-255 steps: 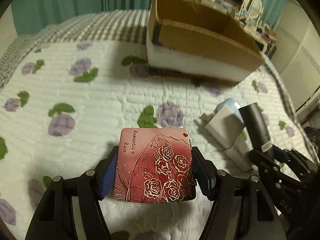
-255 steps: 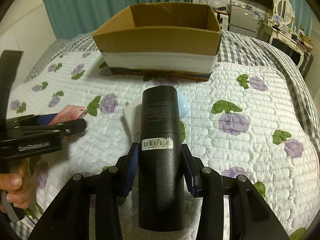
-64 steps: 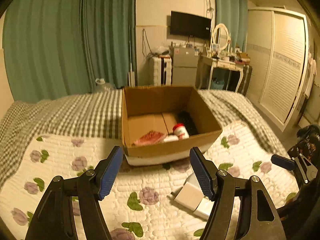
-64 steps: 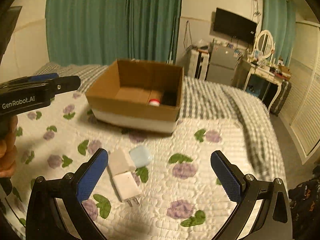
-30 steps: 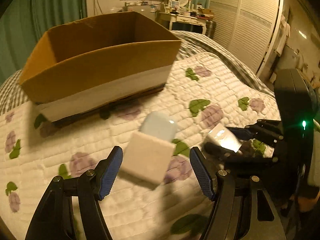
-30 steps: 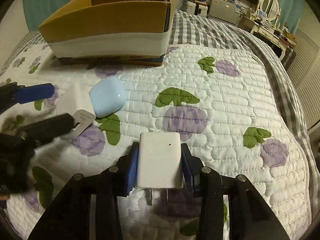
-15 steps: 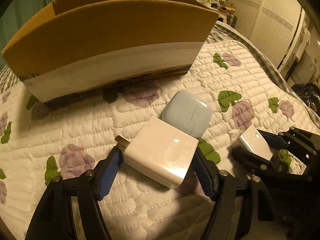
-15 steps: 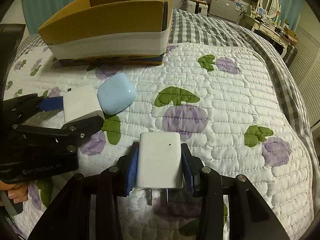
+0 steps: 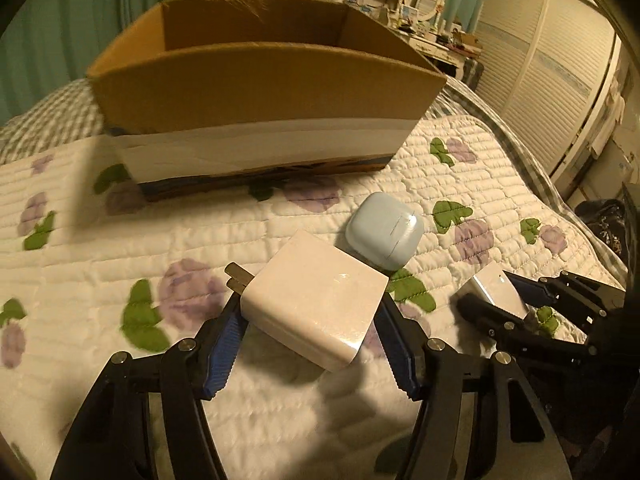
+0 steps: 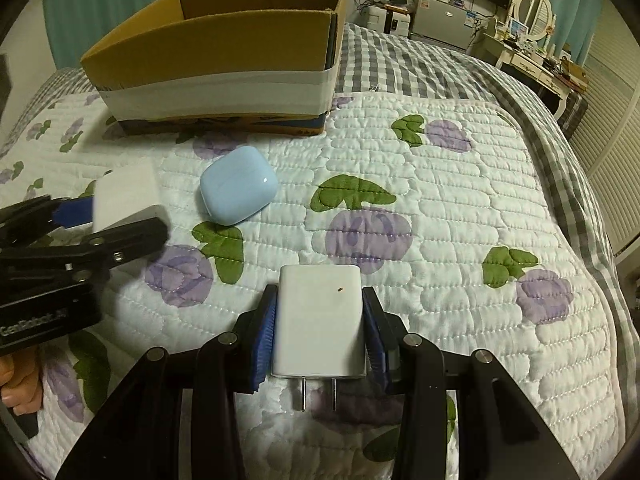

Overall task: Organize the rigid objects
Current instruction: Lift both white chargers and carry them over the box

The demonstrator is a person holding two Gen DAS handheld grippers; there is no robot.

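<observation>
My left gripper point(image 9: 310, 320) has a white plug charger point(image 9: 316, 300) between its blue pads, its prongs pointing left. The jaws are closing and the pads touch its two sides. The right wrist view shows this gripper point(image 10: 120, 216) and charger point(image 10: 124, 194) at the left. My right gripper point(image 10: 320, 320) is shut on a second white charger point(image 10: 320, 320), prongs toward the camera, just above the quilt. In the left wrist view, the right gripper point(image 9: 490, 292) is at the far right. A pale blue earbud case point(image 9: 384, 230) point(image 10: 239, 185) lies on the quilt between them.
An open cardboard box point(image 9: 260, 92) point(image 10: 216, 52) with a white band stands on the bed behind the objects. The flowered quilt point(image 10: 440, 200) stretches to the right, ending at a checked blanket point(image 10: 420, 68). A hand point(image 10: 16, 384) holds the left gripper.
The left gripper's jaws came in around the white charger and took hold of it. That charger has drawn away from the blue case. The right gripper and its charger stayed put.
</observation>
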